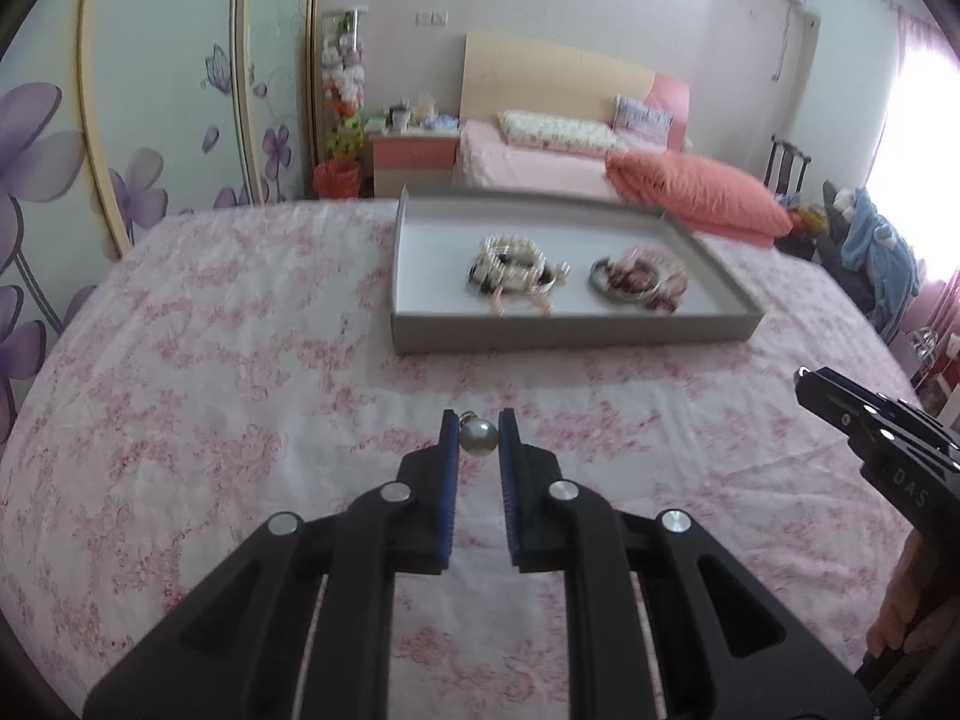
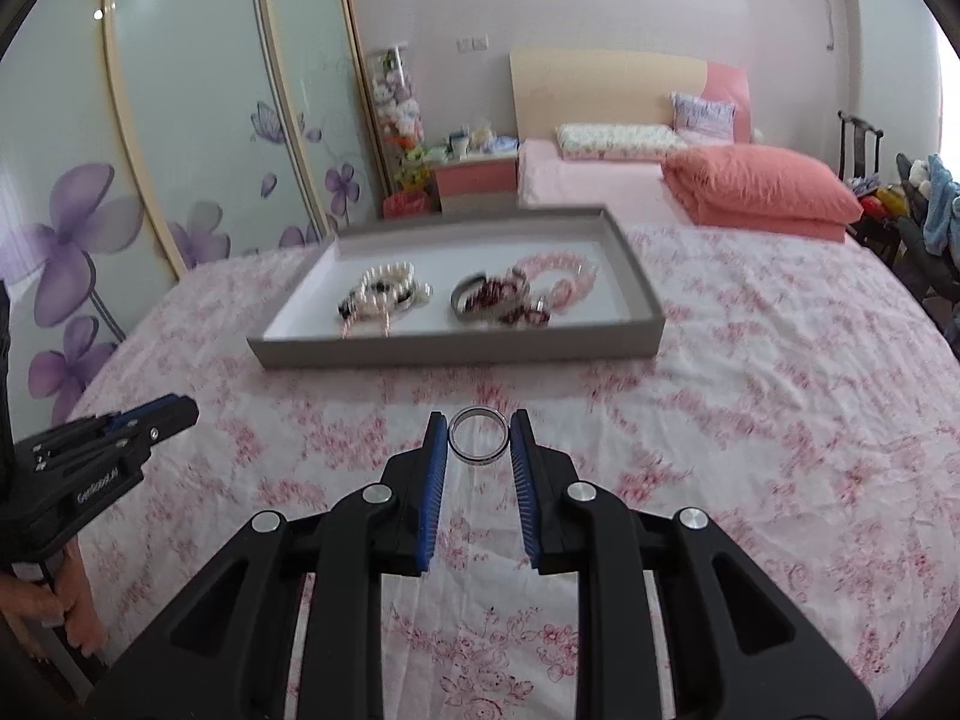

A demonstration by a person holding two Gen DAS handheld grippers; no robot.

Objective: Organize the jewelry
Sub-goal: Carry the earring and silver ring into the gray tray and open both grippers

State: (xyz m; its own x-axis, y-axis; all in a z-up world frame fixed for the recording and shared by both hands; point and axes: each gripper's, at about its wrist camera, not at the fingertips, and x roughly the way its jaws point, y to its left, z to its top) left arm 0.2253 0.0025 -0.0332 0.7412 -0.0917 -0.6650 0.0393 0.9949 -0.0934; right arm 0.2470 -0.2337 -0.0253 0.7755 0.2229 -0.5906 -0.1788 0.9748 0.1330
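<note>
My left gripper (image 1: 478, 437) is shut on a pearl earring (image 1: 478, 438), held above the floral bedsheet. My right gripper (image 2: 478, 437) is shut on a silver ring (image 2: 478, 437), also above the sheet. A grey tray (image 1: 570, 333) lies ahead on the bed, also in the right wrist view (image 2: 456, 351). It holds a pile of pearl bracelets (image 1: 516, 273) on the left and a pile of pink and silver bangles (image 1: 639, 279) on the right. The right gripper shows at the edge of the left wrist view (image 1: 801, 381), the left gripper in the right wrist view (image 2: 189, 411).
The bed (image 1: 240, 360) with the pink floral sheet spreads all around the tray. A salmon pillow (image 1: 696, 192) lies behind the tray. A wardrobe with purple flowers (image 1: 120, 150) stands on the left, a nightstand (image 1: 414, 159) at the back.
</note>
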